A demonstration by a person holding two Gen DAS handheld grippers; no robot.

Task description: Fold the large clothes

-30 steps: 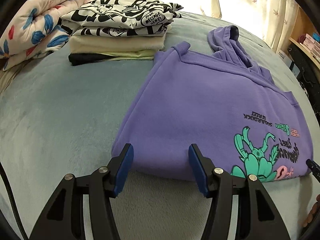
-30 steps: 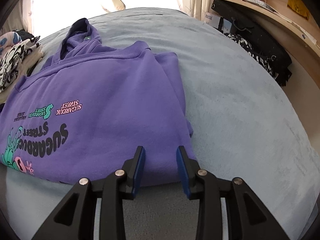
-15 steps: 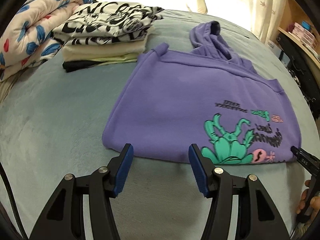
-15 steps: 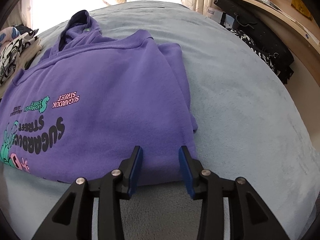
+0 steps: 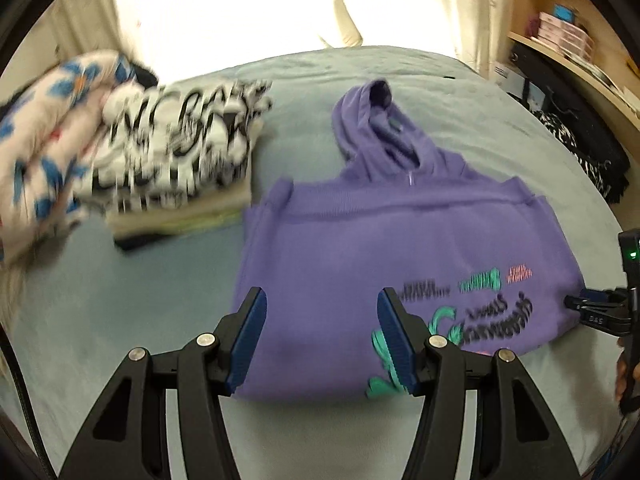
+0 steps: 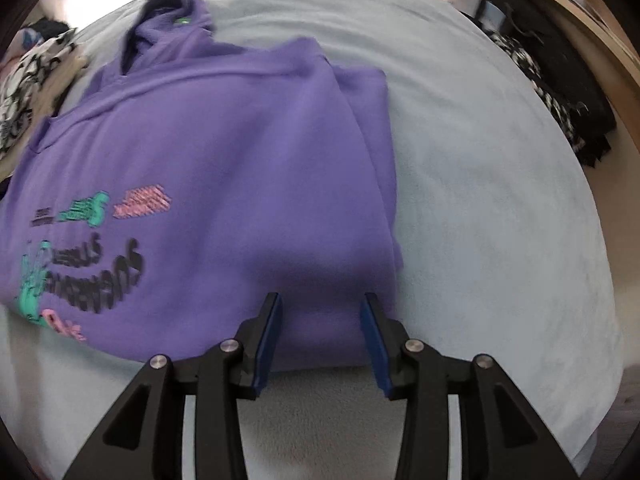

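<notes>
A folded purple fleece hoodie [image 5: 360, 248] with a teal, pink and black printed graphic lies flat on the pale blue-grey plush bed cover [image 5: 120, 300], its hood pointing away toward 12 o'clock and its folded edge nearest the cameras.

In the left wrist view, the left claw [image 5: 322, 340] stands wide, holding nothing. Its blue-padded fingers [image 5: 248, 336] straddle the hoodie's near left corner: the left finger sits at the garment's left edge, the right finger over the teal print. Whether the pads touch the cloth cannot be told. At 3 o'clock in this view, the tip of the right claw [image 5: 588, 306] shows at the hoodie's right edge.

In the right wrist view, the right claw [image 6: 320, 332] is open at a middling width, gripping nothing, with the hoodie's [image 6: 220, 168] near right corner lying between and just beyond its fingers at 12 o'clock. The printed graphic sits at 9 o'clock from this claw.

At 10 o'clock from the left claw, a stack of folded clothes topped by a black-and-white lettered shirt [image 5: 180, 152] rests just beside the hoodie's left shoulder. Farther toward 9 o'clock lies a rolled white quilt with blue flowers [image 5: 44, 136]. A wooden shelf [image 5: 580, 64] runs along the right at 2 o'clock.
</notes>
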